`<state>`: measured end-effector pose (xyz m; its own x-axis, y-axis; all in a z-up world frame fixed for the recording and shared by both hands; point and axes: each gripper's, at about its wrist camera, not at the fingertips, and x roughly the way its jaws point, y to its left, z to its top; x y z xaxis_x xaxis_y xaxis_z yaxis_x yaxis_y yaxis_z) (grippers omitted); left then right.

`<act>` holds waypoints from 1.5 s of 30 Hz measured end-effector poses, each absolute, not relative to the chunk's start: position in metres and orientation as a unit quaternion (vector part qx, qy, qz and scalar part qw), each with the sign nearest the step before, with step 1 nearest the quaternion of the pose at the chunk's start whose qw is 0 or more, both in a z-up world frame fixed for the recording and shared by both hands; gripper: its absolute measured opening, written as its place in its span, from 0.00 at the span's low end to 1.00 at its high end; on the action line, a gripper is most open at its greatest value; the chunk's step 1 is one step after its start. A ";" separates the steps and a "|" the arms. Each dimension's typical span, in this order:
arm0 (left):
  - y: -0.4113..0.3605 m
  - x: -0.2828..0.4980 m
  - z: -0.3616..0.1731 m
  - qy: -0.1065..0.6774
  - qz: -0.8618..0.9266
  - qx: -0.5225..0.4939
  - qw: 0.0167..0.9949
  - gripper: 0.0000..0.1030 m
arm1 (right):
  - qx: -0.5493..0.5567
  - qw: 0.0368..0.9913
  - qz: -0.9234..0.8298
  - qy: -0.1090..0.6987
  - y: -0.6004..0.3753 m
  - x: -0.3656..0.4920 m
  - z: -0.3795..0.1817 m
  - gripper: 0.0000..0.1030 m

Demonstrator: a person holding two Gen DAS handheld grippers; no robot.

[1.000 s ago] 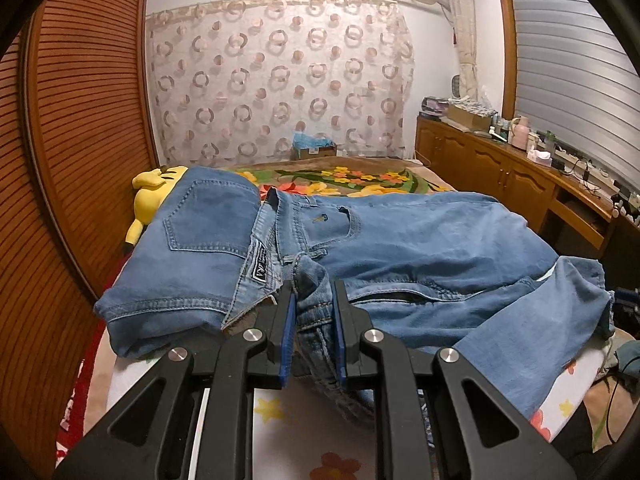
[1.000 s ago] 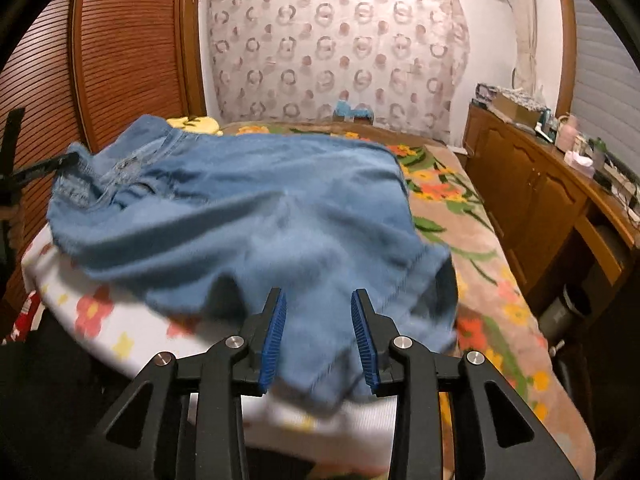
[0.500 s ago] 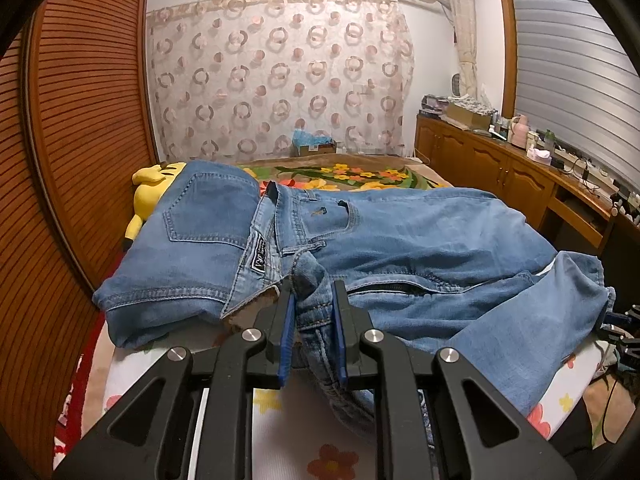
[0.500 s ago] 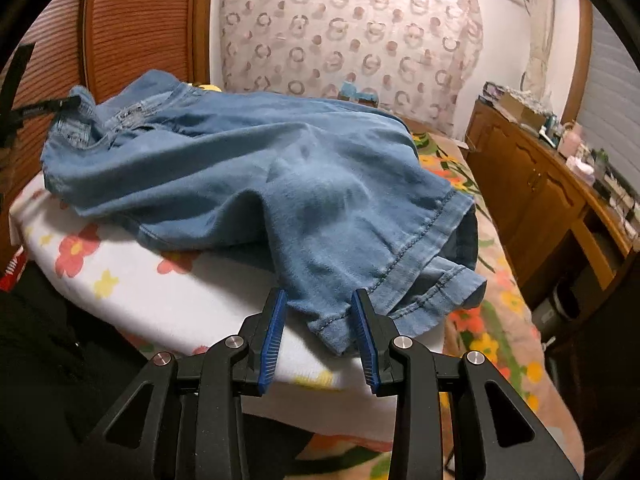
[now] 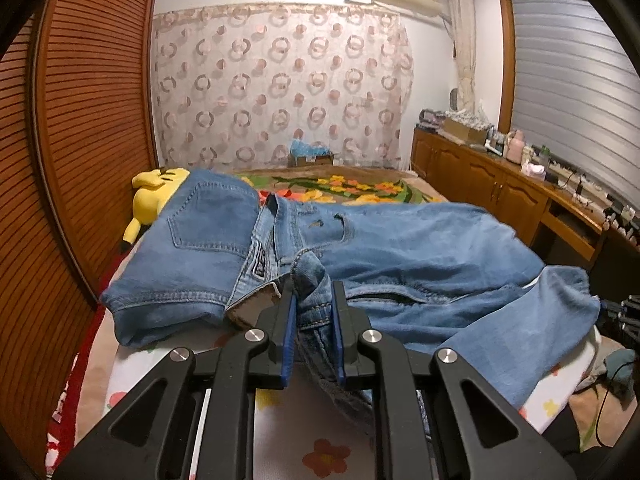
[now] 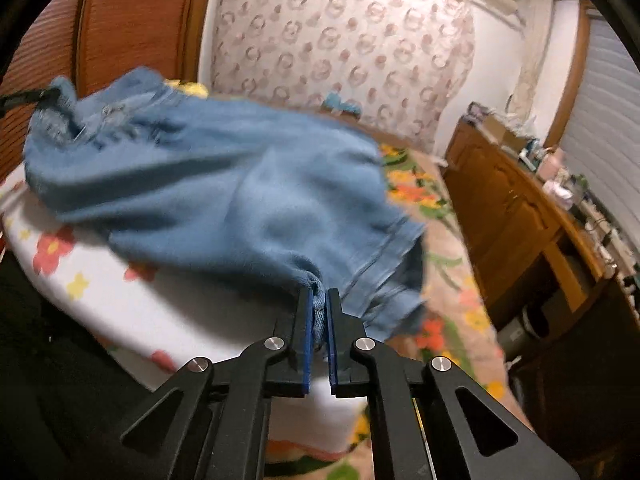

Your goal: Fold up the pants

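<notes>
Lying spread across a bed with a white sheet printed with red and yellow flowers [image 5: 280,412]: crumpled light-blue denim pants [image 5: 400,248], with a yellow plush toy [image 5: 154,196] resting at the far left edge and a flowered blanket [image 5: 360,188] stretching beyond.

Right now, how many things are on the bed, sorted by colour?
Blue: 1, the jeans, pinched by the left gripper at the waist and the right gripper at a leg hem
Yellow: 1, the plush toy
Total: 2
</notes>
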<state>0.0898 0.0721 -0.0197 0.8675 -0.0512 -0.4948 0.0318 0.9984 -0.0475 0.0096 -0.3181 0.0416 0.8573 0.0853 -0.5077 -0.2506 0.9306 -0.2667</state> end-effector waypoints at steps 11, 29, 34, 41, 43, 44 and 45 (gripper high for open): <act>0.079 0.056 0.031 0.181 -0.020 -0.042 0.982 0.14 | -0.156 0.972 0.041 0.170 -0.334 -0.016 0.111 0.04; 0.093 0.004 0.087 0.084 -0.011 -0.056 0.995 0.13 | -0.167 0.983 0.030 0.072 -0.337 -0.052 0.090 0.04; 0.093 0.017 0.080 0.102 -0.010 -0.051 0.993 0.13 | -0.176 0.982 0.027 0.067 -0.336 -0.032 0.072 0.04; 0.091 0.056 0.043 0.161 -0.011 -0.051 0.986 0.13 | -0.178 0.978 0.026 0.105 -0.334 0.018 0.022 0.04; 0.090 0.069 0.034 0.173 -0.009 -0.051 0.984 0.13 | -0.175 0.977 0.028 0.116 -0.335 0.033 0.008 0.04; 0.089 0.075 0.031 0.178 -0.008 -0.049 0.983 0.13 | -0.175 0.977 0.029 0.121 -0.334 0.041 0.000 0.04; 0.087 0.078 0.029 0.181 -0.007 -0.047 0.982 0.13 | -0.178 0.976 0.029 0.126 -0.333 0.049 -0.008 0.04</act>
<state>0.0782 0.0874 0.0290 0.9345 -0.0298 -0.3546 -0.0039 0.9956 -0.0940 0.0490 -0.3330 -0.0076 0.9668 0.0123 -0.2554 -0.1016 0.9350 -0.3398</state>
